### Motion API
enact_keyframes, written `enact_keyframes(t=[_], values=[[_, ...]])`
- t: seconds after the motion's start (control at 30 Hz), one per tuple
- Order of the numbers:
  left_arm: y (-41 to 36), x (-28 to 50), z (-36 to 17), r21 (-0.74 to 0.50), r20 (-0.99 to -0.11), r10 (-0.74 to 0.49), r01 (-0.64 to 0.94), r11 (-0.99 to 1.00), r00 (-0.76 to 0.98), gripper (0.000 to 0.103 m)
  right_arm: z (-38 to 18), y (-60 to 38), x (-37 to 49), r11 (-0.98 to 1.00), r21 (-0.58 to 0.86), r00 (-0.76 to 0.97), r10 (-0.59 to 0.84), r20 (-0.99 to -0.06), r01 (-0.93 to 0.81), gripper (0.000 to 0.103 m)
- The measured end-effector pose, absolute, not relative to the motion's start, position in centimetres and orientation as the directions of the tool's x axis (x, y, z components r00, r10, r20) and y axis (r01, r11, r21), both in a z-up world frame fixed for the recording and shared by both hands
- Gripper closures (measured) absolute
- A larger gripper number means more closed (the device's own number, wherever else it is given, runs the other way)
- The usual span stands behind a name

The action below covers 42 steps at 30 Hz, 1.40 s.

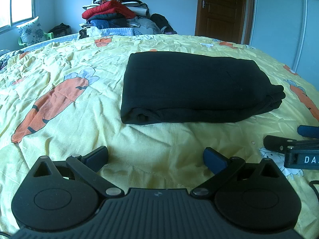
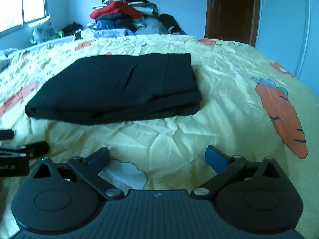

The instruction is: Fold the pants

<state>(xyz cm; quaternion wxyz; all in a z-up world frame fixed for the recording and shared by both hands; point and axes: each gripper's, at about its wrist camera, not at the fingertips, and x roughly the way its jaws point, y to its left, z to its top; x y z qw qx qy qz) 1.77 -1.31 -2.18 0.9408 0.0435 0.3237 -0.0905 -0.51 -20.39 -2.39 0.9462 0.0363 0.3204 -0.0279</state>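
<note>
A: Surface is a bed [image 1: 79, 107], yellow quilt with carrot prints, wrinkled. Bedroom.

B: Nearest stuff first. Claws?

A: Left claw [image 1: 155, 158] low over the quilt, jaws spread wide, nothing between them. Right claw [image 2: 157, 159] same: wide apart, holding nothing, just quilt underneath.

B: Do they show up in each other's view?

A: Yes. Right claw's at the right edge of the left wrist view [image 1: 299, 145], left one at the left edge of the right wrist view [image 2: 22, 149]. Side by side, both short of the garment.

B: Pants?

A: Black pants [image 1: 195, 89], folded into a flat rectangular stack of layers, lying on the quilt ahead of both claws, not touching either. Right view shows them too [image 2: 119, 87], pocket slit on top.

B: Behind?

A: Pile of clothes [image 1: 115, 10] at the bed's far side, red one in it. Window [image 1: 18, 0] far left, brown door [image 1: 223, 10] far right.
</note>
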Motion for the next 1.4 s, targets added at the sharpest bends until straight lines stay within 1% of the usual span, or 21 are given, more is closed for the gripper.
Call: enact_keyframes(t=[0.07, 1.4], values=[[-1.29, 1.78, -2.17, 0.023, -0.617, -0.142, 0.198, 0.980, 0.774, 0.000, -2.41, -19.92, -0.41, 0.997, 0.025, 0.789, -0.041, -0.612, 0.072, 0.000], [-1.31, 1.80, -2.19, 0.023, -0.617, -0.143, 0.199, 0.980, 0.774, 0.000, -2.40, -19.72, -0.50, 0.997, 0.030, 0.790, -0.039, -0.612, 0.072, 0.000]])
